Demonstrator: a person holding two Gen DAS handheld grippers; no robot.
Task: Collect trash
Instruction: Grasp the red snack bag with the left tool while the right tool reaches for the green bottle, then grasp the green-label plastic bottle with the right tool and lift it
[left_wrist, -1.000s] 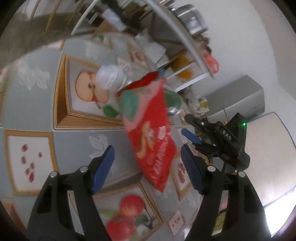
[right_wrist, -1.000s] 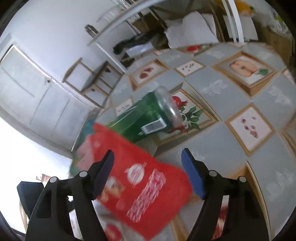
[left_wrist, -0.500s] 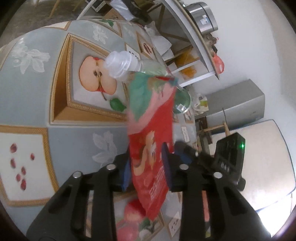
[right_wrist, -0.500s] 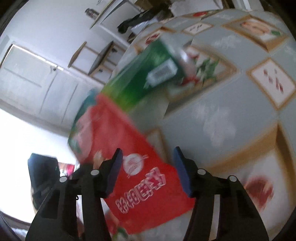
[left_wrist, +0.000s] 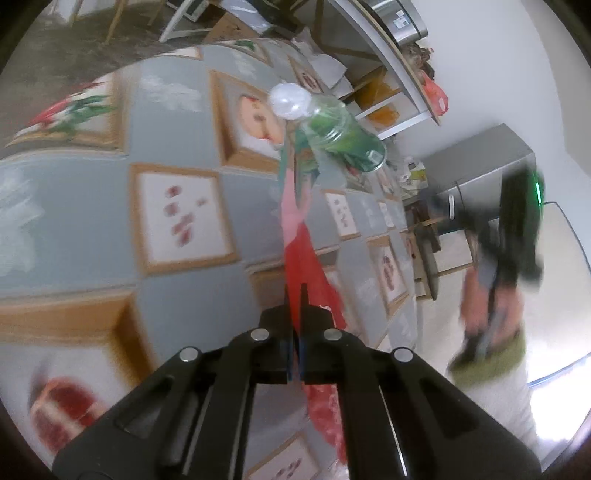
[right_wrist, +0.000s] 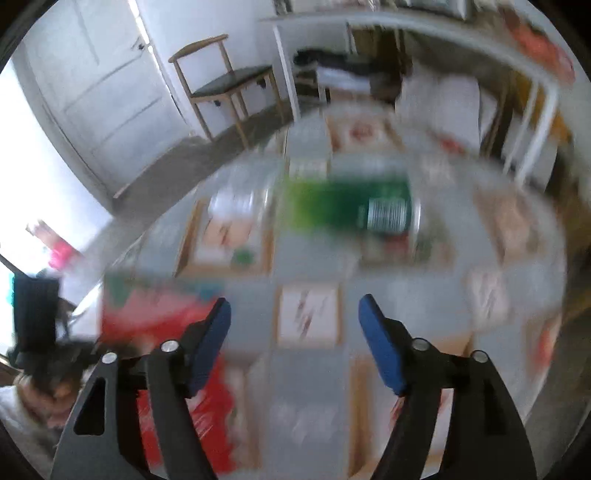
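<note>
In the left wrist view, the left gripper (left_wrist: 294, 295) is sitting at the bottom centre of the frame with its jaws pressed together on the red snack wrapper (left_wrist: 301, 258). The wrapper is standing edge-on between the pads, running up to the middle of the frame, and more of it is hanging below the fingers. Just above its top end, a green plastic bottle (left_wrist: 340, 136) with a white cap is lying on its side on the table (left_wrist: 177, 266), which is covered with a grey cloth showing fruit pictures. At the right edge, blurred, the right gripper (left_wrist: 517, 236) is showing in a person's hand.

In the right wrist view, the right gripper (right_wrist: 293, 332) has just been opening; its blue pads are standing wide apart with nothing between them. The wrapper (right_wrist: 162, 310) is lying in the lower left of the frame, behind the left finger. The bottle (right_wrist: 351, 210) is lying in the middle, blurred.
</note>
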